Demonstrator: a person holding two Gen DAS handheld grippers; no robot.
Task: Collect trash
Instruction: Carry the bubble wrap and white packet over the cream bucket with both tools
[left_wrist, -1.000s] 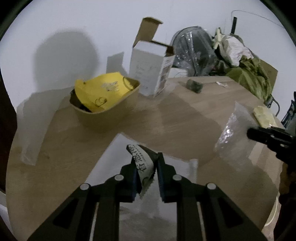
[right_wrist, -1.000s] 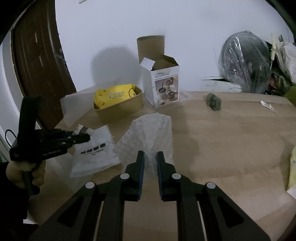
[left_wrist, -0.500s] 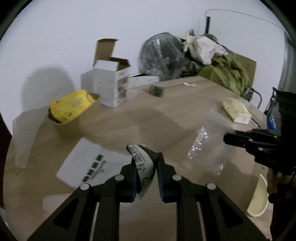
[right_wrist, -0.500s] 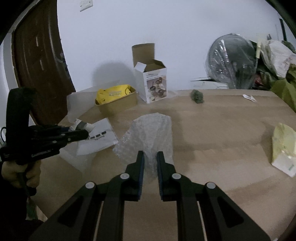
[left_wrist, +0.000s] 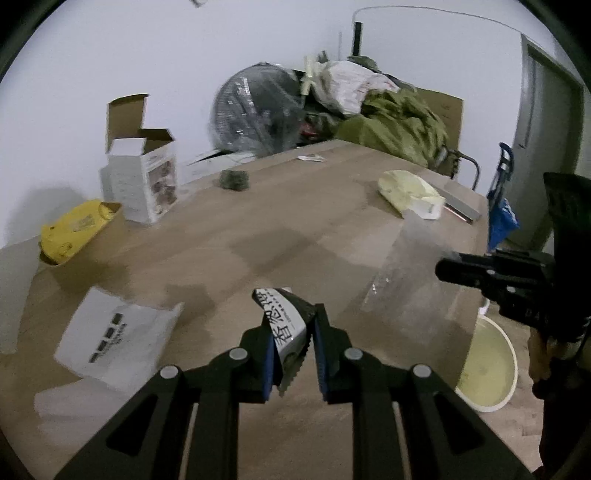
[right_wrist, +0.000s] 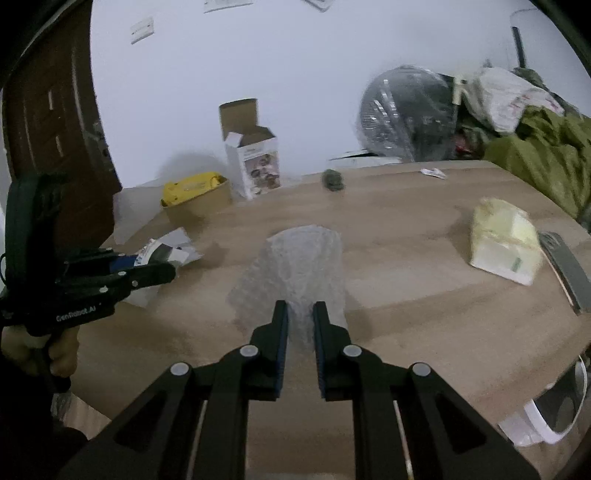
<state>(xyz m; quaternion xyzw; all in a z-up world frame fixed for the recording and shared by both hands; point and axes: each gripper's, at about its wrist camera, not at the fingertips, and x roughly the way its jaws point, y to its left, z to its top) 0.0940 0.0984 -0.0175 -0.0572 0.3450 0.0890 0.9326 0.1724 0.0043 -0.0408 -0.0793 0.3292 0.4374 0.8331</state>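
Note:
My left gripper (left_wrist: 291, 332) is shut on a black-and-white printed wrapper (left_wrist: 284, 321) and holds it above the wooden table (left_wrist: 258, 236). In the right wrist view the same gripper (right_wrist: 162, 271) comes in from the left with the wrapper (right_wrist: 159, 251) at its tip. My right gripper (right_wrist: 300, 317) is shut on a sheet of clear bubble wrap (right_wrist: 299, 258), which hangs forward over the table. The left wrist view shows it at the right (left_wrist: 443, 269), with the bubble wrap (left_wrist: 406, 273) trailing from it. A white bin (left_wrist: 484, 365) stands on the floor beside the table's right edge.
On the table lie a white printed bag (left_wrist: 114, 339), a yellow bag in a brown bowl (left_wrist: 74, 229), an open white carton (left_wrist: 144, 184), a green crumpled lump (left_wrist: 234, 179), a small white wrapper (left_wrist: 310, 158) and a yellow-white packet (left_wrist: 410, 192). A wrapped fan (left_wrist: 258, 110) and piled clothes (left_wrist: 399, 122) stand behind.
Both grippers have swung to the right across the table with their loads. The bowl and carton slid left in both views, and the white bin has come into view.

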